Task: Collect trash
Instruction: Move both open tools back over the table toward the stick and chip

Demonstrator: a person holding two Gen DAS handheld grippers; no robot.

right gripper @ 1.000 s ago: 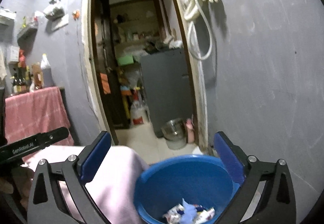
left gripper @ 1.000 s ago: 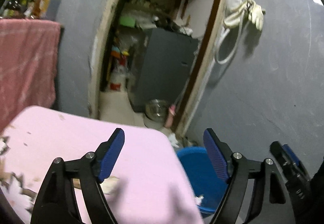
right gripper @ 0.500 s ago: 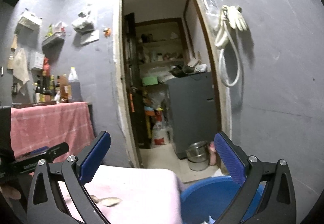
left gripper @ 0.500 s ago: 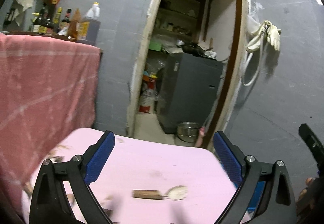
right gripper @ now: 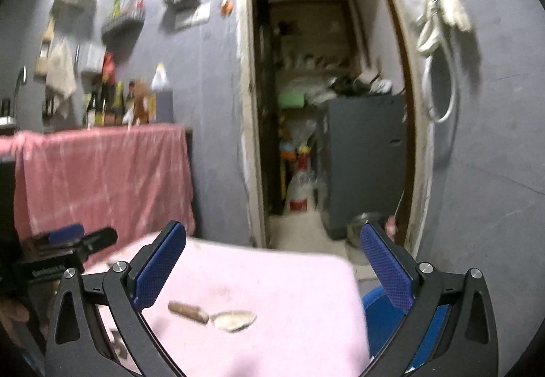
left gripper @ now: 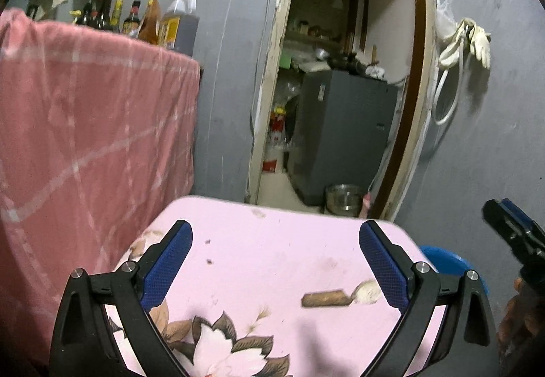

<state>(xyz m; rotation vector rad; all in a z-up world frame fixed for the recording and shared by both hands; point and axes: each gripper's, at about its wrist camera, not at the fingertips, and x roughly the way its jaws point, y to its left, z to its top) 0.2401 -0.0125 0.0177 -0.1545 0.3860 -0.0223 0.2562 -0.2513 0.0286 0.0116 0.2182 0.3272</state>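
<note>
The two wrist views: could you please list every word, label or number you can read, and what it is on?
None can be read.
Left claw: white print on its black body, too blurred.
Bottles on the counter: labels too small.
Red and white bag in the doorway: print blurred.

Dim indoor light throughout, brightest on the pale ceiling and floor beyond the doorway (left gripper: 344, 77), leaving the grey walls murky. Soft shadows thrown to the right of the gloves and hose (left gripper: 463, 46) hung on the wall, and a faint dark patch across the pink tabletop (left gripper: 272, 247). Strong fisheye bending of door frame and walls with black corners in both views; left wrist view fairly sharp, right wrist view smeared by motion blur, shelf clutter and bottles (right gripper: 112, 101) indistinct.
</note>
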